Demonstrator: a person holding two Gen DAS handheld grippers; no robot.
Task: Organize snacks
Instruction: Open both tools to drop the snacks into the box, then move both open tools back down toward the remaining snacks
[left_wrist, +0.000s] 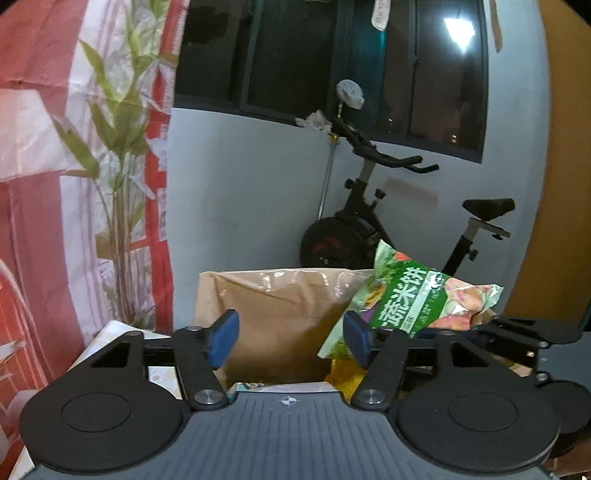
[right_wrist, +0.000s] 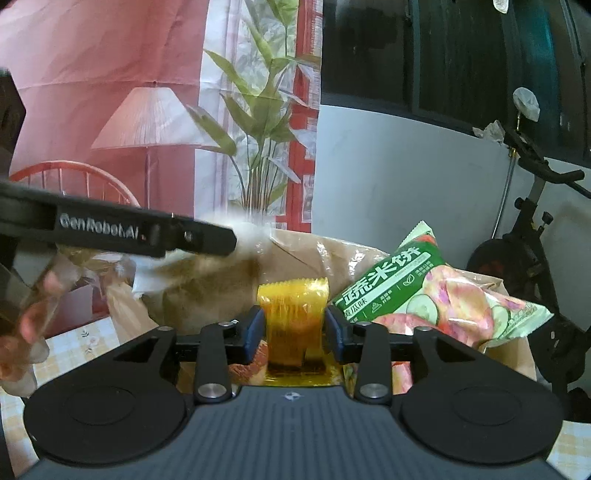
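Brown paper bag (left_wrist: 280, 317) stood beyond my left claw (left_wrist: 291, 338), whose jaws gaped empty; a green rice-cracker packet (left_wrist: 413, 299) poked from it. On the right view, my right claw (right_wrist: 295, 328) flanked a yellow snack packet (right_wrist: 293, 314), contact unclear.

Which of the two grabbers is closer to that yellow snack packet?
Right. The right gripper has the yellow packet standing between its blue pads. The left gripper hangs open and empty before the brown paper bag, off to one side.
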